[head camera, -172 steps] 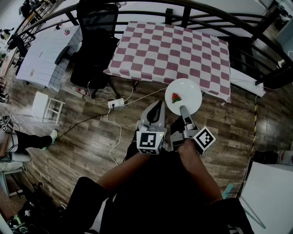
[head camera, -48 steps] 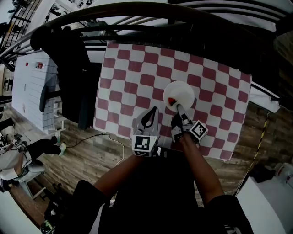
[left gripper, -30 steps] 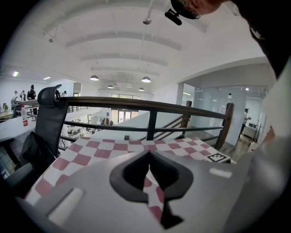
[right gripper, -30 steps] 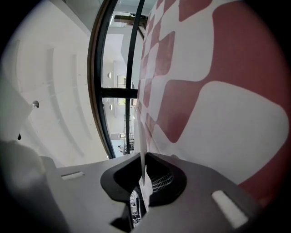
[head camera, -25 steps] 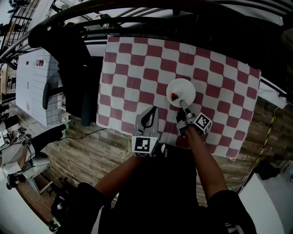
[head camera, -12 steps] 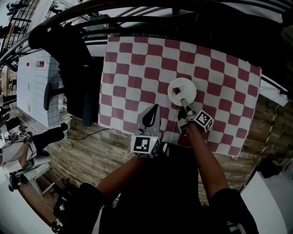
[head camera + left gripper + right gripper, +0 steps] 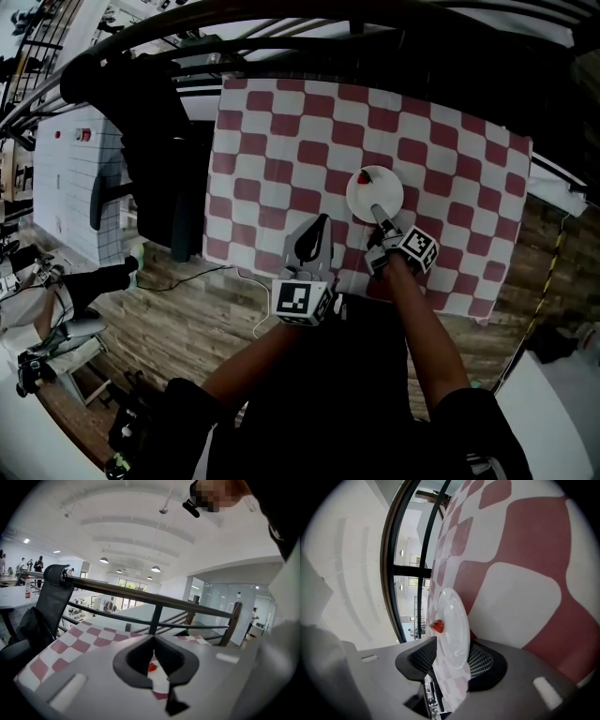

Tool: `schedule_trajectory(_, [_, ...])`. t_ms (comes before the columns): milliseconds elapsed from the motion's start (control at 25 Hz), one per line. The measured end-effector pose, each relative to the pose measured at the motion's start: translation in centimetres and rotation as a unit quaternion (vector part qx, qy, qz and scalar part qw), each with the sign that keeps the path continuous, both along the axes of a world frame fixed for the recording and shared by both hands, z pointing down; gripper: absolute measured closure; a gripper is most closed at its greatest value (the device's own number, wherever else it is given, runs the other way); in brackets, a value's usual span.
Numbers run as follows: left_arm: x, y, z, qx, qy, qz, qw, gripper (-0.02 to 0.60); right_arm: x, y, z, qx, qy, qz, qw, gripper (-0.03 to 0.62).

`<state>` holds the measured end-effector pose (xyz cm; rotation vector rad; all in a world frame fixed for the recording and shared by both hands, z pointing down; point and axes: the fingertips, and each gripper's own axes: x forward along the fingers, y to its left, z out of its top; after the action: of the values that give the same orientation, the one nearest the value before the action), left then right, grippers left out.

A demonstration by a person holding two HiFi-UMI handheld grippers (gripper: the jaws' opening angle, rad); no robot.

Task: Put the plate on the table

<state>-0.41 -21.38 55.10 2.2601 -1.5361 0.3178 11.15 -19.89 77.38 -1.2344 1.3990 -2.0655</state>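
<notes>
One glossy round plate (image 7: 382, 190) on checked cloth (image 7: 272, 122). Right gripper (image 7: 377, 212) jaws opening around its rim; left gripper (image 7: 321, 220) closed, empty.

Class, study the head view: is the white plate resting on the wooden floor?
No: the white plate lies flat on the red-and-white checked tablecloth.

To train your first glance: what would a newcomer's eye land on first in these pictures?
The red-and-white checkered tablecloth fills the middle of the head view. On it lies a white plate with a small red item near its far edge, and the plate's near rim sits between the opening jaws of the right gripper.
</notes>
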Motion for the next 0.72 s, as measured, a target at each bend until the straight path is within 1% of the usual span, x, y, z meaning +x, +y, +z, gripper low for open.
schedule_trajectory(40, [-0.1,0.2,0.0,0.001,0.001,0.002,1.0,0.572,0.1,0.2,-0.1,-0.002,0.004,-0.002,1.0,0.415])
schedule_trajectory(120, [-0.2,0.4,-0.3,0.005,0.006,0.0,1.0,0.572,0.2,0.6,-0.3,-0.009,0.018,-0.009,1.0,0.387])
schedule_trajectory(280, [-0.7,0.8,-0.5,0.012,0.004,-0.003,0.9999,0.572,0.5,1.1,-0.6,-0.025,0.058,-0.028,0.998,0.335])
schedule_trajectory(440, [-1.0,1.5,-1.3,0.025,0.004,-0.001,0.9997,0.572,0.9,2.4,-1.5,-0.035,0.082,-0.039,0.995,0.319])
schedule_trajectory(560, [-1.3,1.7,-2.2,0.034,0.01,-0.001,0.9994,0.572,0.8,3.0,-3.3,-0.021,0.084,-0.042,0.995,0.319])
schedule_trajectory(720, [-1.5,2.3,-3.6,0.047,0.022,0.002,0.9987,0.572,0.2,3.7,-6.5,0.012,0.079,-0.044,0.996,0.319])
